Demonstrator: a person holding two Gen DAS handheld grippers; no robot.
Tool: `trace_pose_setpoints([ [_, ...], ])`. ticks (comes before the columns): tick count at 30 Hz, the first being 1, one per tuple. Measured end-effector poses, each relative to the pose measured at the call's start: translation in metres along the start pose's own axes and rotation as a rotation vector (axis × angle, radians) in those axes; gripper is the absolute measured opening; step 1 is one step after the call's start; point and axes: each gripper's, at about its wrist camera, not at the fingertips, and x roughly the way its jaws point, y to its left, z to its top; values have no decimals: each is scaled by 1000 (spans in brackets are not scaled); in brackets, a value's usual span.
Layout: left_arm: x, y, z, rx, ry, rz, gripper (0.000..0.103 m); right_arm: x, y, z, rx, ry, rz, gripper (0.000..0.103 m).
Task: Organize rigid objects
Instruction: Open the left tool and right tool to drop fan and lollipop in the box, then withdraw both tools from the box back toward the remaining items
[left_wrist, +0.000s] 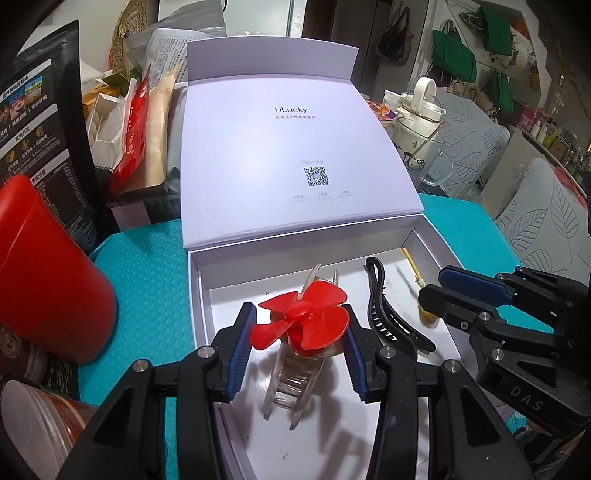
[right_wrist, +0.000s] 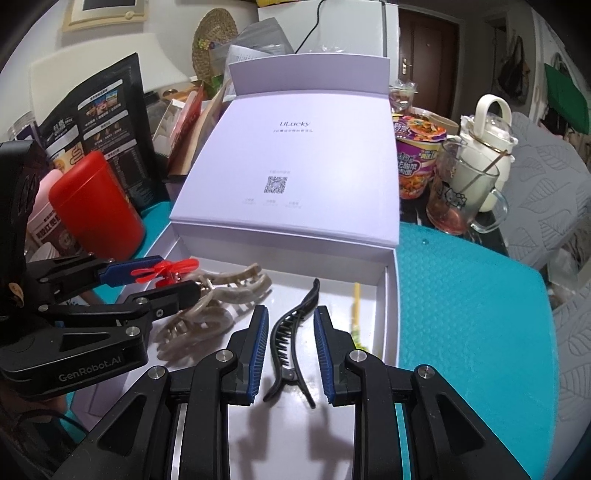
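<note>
Left wrist view shows the left gripper (left_wrist: 300, 334) pinching a red propeller (left_wrist: 303, 320) between its blue pads, held over a translucent claw clip (left_wrist: 291, 380) that lies in the open white box (left_wrist: 201, 314). A black hair clip (left_wrist: 391, 317) lies just right of it on the box floor, and a yellow stick (left_wrist: 413, 269) lies farther right near the wall. The right gripper (left_wrist: 430, 291) reaches in from the right with "DAS" on its body; its pads look nearly pressed together, and nothing shows between them.

Right wrist view has the black clip between the right gripper's fingers (right_wrist: 258, 343) without touching them. The left gripper's body there reads "GenRobot.AI". The raised lid (right_wrist: 295, 155) is printed "ULucky" above a QR code; the small print under it is too fine to read. A red canister (right_wrist: 96, 203) stands left of the box on the teal mat (right_wrist: 461, 295), a Hello Kitty glass mug (right_wrist: 461, 199) to the right.
</note>
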Motion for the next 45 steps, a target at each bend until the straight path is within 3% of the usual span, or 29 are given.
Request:
trace_pose_setpoints([
  [6,-2,-3,4,-11,28,-49,47,-8,1,2,-1,-21,-9,25],
  [9,-2,-3,4,-17,35,-17,66,-12,2,3,-4,-28,-10,25],
  [10,-3,-2,4,-16,27,-10,67,-13,3,3,-7,-32,-12,25],
  [30,-75,-10,7,-12,-118,-4,67,-69,14,7,-6,-128,-28,25],
  [45,-148,-28,-21,3,-201,1,68,-144,40,-16,-35,-214,-39,25],
])
